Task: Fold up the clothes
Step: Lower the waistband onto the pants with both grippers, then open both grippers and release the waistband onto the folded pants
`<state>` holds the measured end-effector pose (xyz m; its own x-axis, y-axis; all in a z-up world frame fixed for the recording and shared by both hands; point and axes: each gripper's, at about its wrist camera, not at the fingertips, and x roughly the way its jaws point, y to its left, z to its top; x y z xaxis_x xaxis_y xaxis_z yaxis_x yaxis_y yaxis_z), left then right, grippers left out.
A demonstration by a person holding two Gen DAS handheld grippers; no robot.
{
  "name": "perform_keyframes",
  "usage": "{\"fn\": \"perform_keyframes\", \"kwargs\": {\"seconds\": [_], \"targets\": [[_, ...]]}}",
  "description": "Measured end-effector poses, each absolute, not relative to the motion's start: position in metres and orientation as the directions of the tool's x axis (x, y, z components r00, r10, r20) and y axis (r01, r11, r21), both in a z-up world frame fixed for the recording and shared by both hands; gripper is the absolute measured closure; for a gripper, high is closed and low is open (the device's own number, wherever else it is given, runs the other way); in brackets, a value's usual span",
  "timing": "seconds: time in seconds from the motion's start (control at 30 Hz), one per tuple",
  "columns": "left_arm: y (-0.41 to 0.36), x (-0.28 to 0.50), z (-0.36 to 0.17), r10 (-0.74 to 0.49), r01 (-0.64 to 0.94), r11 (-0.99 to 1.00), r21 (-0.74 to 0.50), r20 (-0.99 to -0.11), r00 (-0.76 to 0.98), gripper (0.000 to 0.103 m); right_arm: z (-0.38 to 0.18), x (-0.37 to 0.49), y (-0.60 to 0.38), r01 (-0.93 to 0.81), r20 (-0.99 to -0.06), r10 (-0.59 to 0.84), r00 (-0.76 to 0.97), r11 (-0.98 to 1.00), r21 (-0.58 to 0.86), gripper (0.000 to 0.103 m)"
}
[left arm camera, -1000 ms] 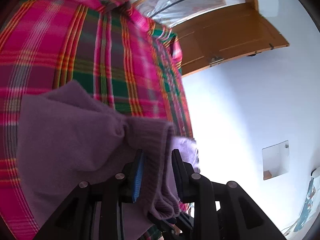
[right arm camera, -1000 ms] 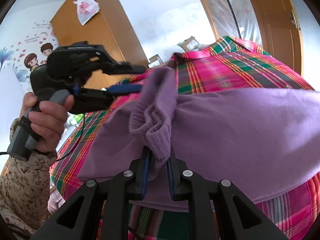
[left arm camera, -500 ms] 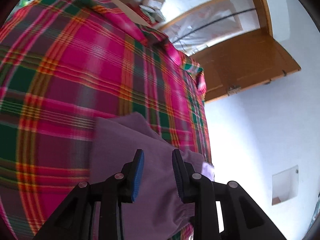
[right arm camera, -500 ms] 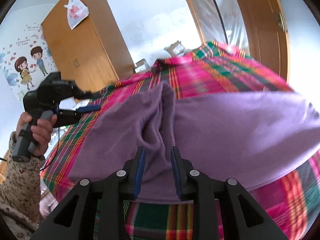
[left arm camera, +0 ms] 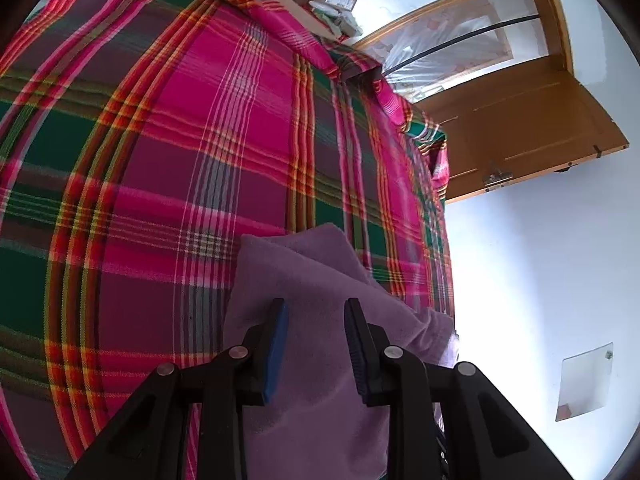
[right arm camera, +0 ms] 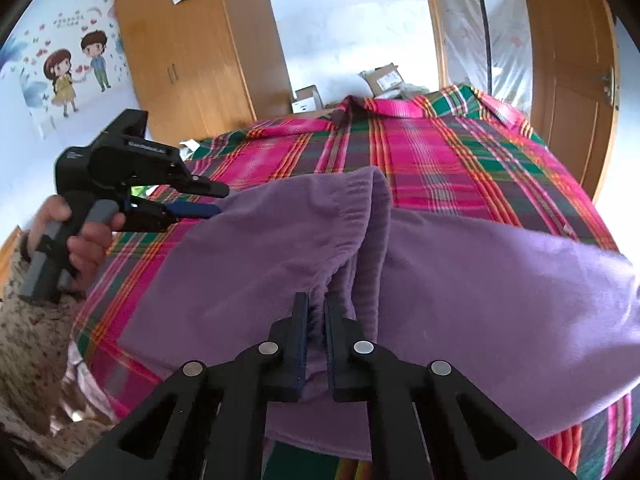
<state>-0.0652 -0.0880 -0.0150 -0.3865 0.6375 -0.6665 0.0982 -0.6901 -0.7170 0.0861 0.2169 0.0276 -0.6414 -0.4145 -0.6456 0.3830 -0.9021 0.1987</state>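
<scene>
1 purple garment (right arm camera: 460, 280) on plaid bed (right arm camera: 440, 168). R gripper (right arm camera: 316, 312) pinching its bunched waistband; L gripper (left arm camera: 316, 312) fingers spread, empty, above garment. Wardrobe (right arm camera: 192, 52), 2 boxes behind bed.

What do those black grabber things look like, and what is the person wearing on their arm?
Each gripper is black plastic with two flat fingers lined with blue pads and round silver bolts on the arms. The left gripper, seen from the right wrist view, has a boxy black body with small white lettering and a grey pistol handle. The sleeve is beige with a dark speckled pattern.
</scene>
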Motion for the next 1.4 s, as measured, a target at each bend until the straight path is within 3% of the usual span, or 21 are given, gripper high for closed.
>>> {"fn": "perform_keyframes", "kwargs": {"seconds": [0.33, 0.4, 0.47, 0.53, 0.57, 0.63, 0.9, 0.97, 1.07, 1.27, 1.4], "targets": [[-0.081, -0.074, -0.019, 0.635, 0.098, -0.696, -0.712, -0.673, -0.379, 0.074, 0.017, 0.078, 0.242, 0.316, -0.671, -0.486, -0.559, -0.874, 0.369, 0.092], [-0.081, -0.075, -0.02, 0.638, 0.099, -0.693, -0.714, -0.672, -0.377, 0.074, 0.015, 0.076, 0.247, 0.3, -0.674, -0.501, -0.543, -0.865, 0.402, 0.087], [-0.081, -0.074, -0.02, 0.638, 0.102, -0.691, -0.715, -0.671, -0.377, 0.074, 0.018, 0.075, 0.253, 0.283, -0.67, -0.491, -0.557, -0.87, 0.403, 0.075], [-0.081, -0.073, -0.019, 0.635, 0.101, -0.696, -0.711, -0.675, -0.376, 0.074, 0.02, 0.074, 0.258, 0.274, -0.661, -0.49, -0.569, -0.87, 0.41, 0.074], [-0.081, -0.074, -0.019, 0.635, 0.1, -0.697, -0.71, -0.676, -0.374, 0.074, 0.019, 0.072, 0.259, 0.272, -0.656, -0.501, -0.564, -0.863, 0.425, 0.065], [-0.081, -0.074, -0.019, 0.637, 0.103, -0.694, -0.713, -0.675, -0.373, 0.074, 0.013, 0.067, 0.259, 0.269, -0.661, -0.522, -0.539, -0.85, 0.452, 0.06], [-0.082, -0.074, -0.019, 0.639, 0.105, -0.691, -0.715, -0.673, -0.372, 0.074, 0.0, 0.059, 0.25, 0.268, -0.665, -0.579, -0.471, -0.813, 0.517, 0.061], [-0.082, -0.074, -0.02, 0.641, 0.104, -0.69, -0.716, -0.672, -0.371, 0.074, 0.002, 0.061, 0.247, 0.274, -0.668, -0.576, -0.471, -0.816, 0.509, 0.079], [-0.083, -0.074, -0.02, 0.644, 0.104, -0.687, -0.719, -0.669, -0.37, 0.074, 0.009, 0.068, 0.246, 0.308, -0.655, -0.58, -0.484, -0.814, 0.492, 0.085], [-0.081, -0.072, -0.019, 0.652, 0.092, -0.684, -0.723, -0.664, -0.366, 0.074, 0.023, 0.081, 0.252, 0.31, -0.628, -0.608, -0.486, -0.792, 0.527, 0.087], [-0.079, -0.071, -0.019, 0.652, 0.082, -0.69, -0.719, -0.666, -0.362, 0.074, 0.009, 0.08, 0.253, 0.241, -0.679, -0.553, -0.483, -0.83, 0.503, 0.085]]}}
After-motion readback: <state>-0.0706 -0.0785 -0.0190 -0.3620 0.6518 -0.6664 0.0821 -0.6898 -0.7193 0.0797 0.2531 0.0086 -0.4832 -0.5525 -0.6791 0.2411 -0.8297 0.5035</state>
